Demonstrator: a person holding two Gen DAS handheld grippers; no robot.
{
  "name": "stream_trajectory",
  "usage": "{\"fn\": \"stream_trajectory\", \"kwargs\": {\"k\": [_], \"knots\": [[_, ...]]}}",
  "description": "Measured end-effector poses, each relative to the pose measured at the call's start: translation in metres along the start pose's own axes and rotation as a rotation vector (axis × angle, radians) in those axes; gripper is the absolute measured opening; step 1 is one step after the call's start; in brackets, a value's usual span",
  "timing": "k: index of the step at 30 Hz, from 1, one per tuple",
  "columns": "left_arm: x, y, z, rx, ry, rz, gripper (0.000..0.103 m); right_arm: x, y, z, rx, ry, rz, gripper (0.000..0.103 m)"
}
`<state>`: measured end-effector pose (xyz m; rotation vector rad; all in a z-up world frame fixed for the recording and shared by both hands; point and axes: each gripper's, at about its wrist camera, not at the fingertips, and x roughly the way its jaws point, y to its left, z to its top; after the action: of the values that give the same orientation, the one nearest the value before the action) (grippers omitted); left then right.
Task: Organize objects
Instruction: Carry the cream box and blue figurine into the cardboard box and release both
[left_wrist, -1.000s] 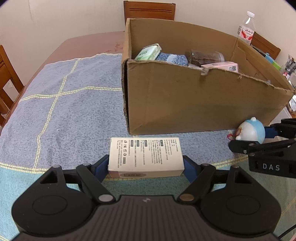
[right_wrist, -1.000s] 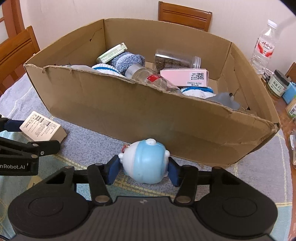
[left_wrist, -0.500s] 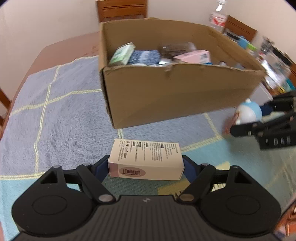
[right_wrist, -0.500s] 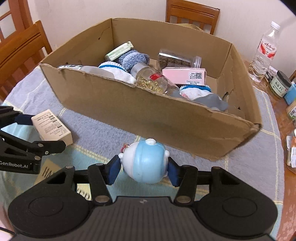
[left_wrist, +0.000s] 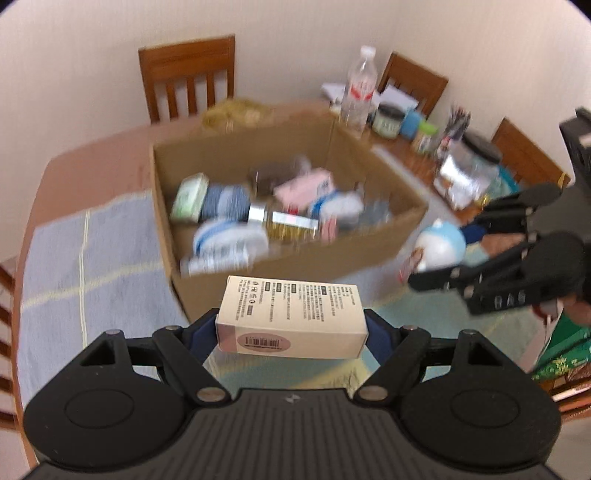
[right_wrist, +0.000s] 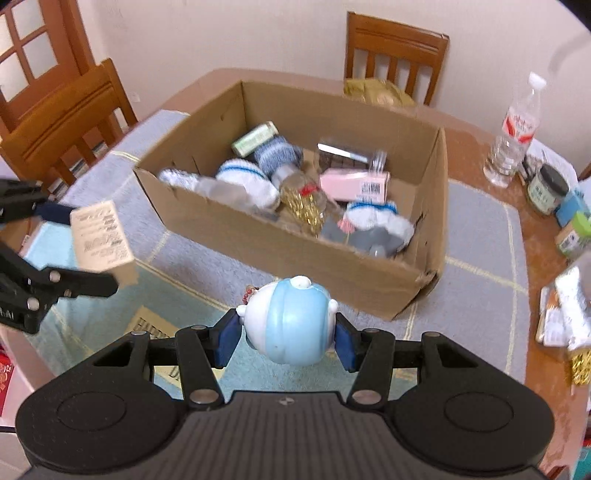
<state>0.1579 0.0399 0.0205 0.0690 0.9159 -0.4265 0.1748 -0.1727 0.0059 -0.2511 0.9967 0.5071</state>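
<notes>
My left gripper (left_wrist: 291, 328) is shut on a white printed carton (left_wrist: 291, 314) and holds it in the air in front of the cardboard box (left_wrist: 295, 269). My right gripper (right_wrist: 286, 338) is shut on a round blue-and-white toy figure (right_wrist: 290, 321), raised near the box's front wall (right_wrist: 295, 254). The carton also shows at the left in the right wrist view (right_wrist: 99, 236), and the toy at the right in the left wrist view (left_wrist: 441, 245). The box holds several items: socks, a pink carton (right_wrist: 354, 182), a green packet, jars.
The box stands on a blue checked cloth (right_wrist: 476, 280) on a brown table. A water bottle (right_wrist: 513, 129), jars and packets crowd the table's right side. Wooden chairs (right_wrist: 395, 48) stand around the table.
Both grippers have risen with their objects, so I now look down into the box from above. The carton and the toy stay gripped.
</notes>
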Motion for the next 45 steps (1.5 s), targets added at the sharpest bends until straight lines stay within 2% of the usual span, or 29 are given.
{"fn": "stream_trajectory", "kwargs": {"k": [7, 12, 13, 14, 15, 17, 25, 36, 45], "knots": [[0.0, 0.005, 0.053, 0.032, -0.114, 0.042, 0.08, -0.025, 0.001, 0.027, -0.019, -0.078, -0.001, 0.058], [0.021, 0.014, 0.082, 0.05, -0.131, 0.086, 0.081, -0.033, -0.001, 0.044, -0.012, -0.125, 0.007, 0.058], [0.024, 0.015, 0.085, 0.05, -0.139, 0.105, 0.085, -0.033, -0.001, 0.046, -0.011, -0.128, 0.006, 0.058], [0.028, 0.017, 0.088, 0.056, -0.148, 0.128, 0.098, -0.033, -0.002, 0.049, -0.008, -0.129, 0.003, 0.058], [0.029, 0.019, 0.088, 0.063, -0.157, 0.151, 0.102, -0.032, -0.002, 0.052, -0.005, -0.129, 0.001, 0.058], [0.034, 0.022, 0.088, 0.071, -0.16, 0.184, 0.102, -0.031, -0.003, 0.055, -0.003, -0.13, -0.001, 0.058], [0.03, 0.038, 0.068, 0.047, -0.131, 0.205, 0.102, -0.016, -0.007, 0.066, -0.015, -0.104, -0.016, 0.058], [0.012, 0.062, 0.033, -0.087, -0.14, 0.246, 0.102, 0.011, 0.0, 0.101, -0.042, -0.084, -0.008, 0.058], [0.007, 0.081, -0.002, -0.135, -0.114, 0.269, 0.102, 0.033, 0.024, 0.138, -0.082, -0.083, 0.012, 0.058]]}}
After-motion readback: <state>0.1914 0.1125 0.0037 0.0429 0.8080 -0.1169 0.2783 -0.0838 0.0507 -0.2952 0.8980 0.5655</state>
